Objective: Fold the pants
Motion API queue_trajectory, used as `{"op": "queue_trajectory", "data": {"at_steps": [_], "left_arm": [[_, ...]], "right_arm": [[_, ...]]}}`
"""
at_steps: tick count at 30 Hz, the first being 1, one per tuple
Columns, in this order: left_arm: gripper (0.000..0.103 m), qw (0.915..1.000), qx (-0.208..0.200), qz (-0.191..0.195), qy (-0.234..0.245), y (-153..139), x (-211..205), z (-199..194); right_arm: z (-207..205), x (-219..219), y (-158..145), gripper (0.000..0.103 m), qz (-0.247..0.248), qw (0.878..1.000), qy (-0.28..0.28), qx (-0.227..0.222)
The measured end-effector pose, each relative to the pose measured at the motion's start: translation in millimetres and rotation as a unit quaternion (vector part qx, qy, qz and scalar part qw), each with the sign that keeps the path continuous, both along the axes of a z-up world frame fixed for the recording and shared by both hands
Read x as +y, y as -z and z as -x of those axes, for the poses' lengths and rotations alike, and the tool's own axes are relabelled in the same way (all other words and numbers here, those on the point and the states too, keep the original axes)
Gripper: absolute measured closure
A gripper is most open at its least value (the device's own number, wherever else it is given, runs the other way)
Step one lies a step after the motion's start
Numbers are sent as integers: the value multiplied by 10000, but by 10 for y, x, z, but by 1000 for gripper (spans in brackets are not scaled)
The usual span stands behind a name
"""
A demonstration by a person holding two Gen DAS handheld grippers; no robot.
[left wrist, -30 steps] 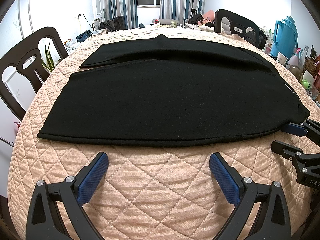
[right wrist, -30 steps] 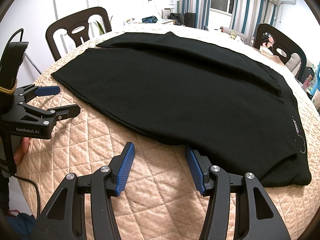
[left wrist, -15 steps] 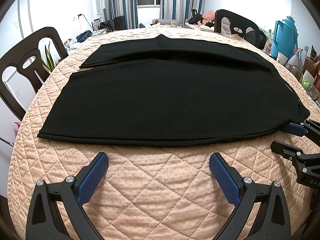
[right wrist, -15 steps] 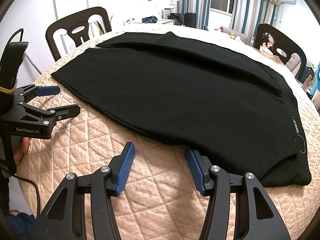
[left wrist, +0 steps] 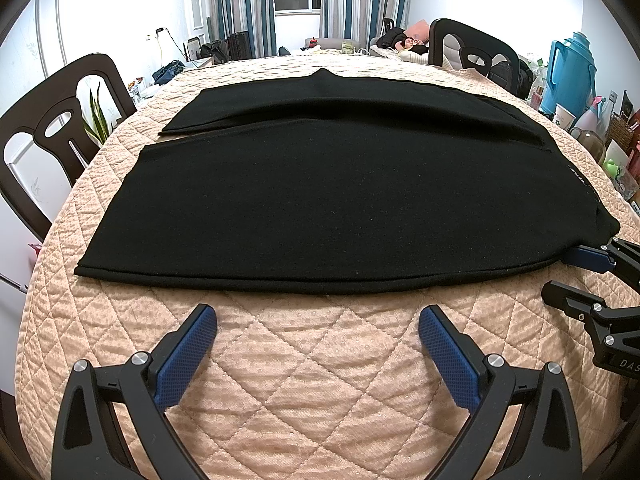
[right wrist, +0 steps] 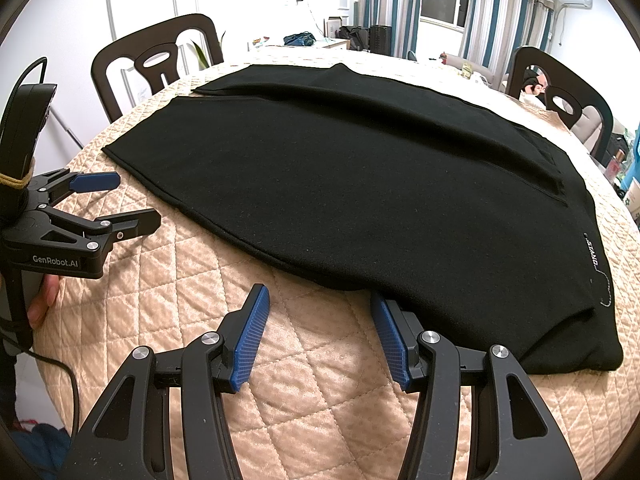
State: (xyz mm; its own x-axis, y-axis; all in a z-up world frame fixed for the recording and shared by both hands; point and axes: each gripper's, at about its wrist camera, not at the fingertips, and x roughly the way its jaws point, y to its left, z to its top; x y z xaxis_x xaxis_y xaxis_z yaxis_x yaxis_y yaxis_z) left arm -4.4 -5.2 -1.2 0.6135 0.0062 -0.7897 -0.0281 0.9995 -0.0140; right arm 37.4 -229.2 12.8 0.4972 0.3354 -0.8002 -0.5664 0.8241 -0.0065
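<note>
Black pants [left wrist: 340, 200] lie flat across the quilted table, both legs pointing left and the waist at the right; they also show in the right wrist view [right wrist: 380, 200]. My left gripper [left wrist: 318, 320] is open and empty, just short of the near leg's edge. My right gripper [right wrist: 316, 308] is open at the near edge by the waist end, its right finger touching the cloth edge. It appears at the right of the left wrist view [left wrist: 560, 276]. The left gripper appears at the left of the right wrist view [right wrist: 136, 200].
The round table has a peach quilted cover [left wrist: 320, 380]. Dark chairs stand at the left [left wrist: 60, 120] and the far right [left wrist: 472, 52]. A blue thermos [left wrist: 572, 72] and small items crowd the right side.
</note>
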Motion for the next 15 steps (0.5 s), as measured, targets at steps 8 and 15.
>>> {"op": "queue_trajectory", "data": {"at_steps": [8, 15], "left_arm": [[1, 10000, 1, -3, -2, 0, 2, -1], [0, 10000, 7, -25, -23, -22, 31, -16]], "right_arm": [[-3, -5, 1, 49, 4, 10000, 0, -2], [-6, -11, 2, 49, 12, 10000, 0, -7]]}}
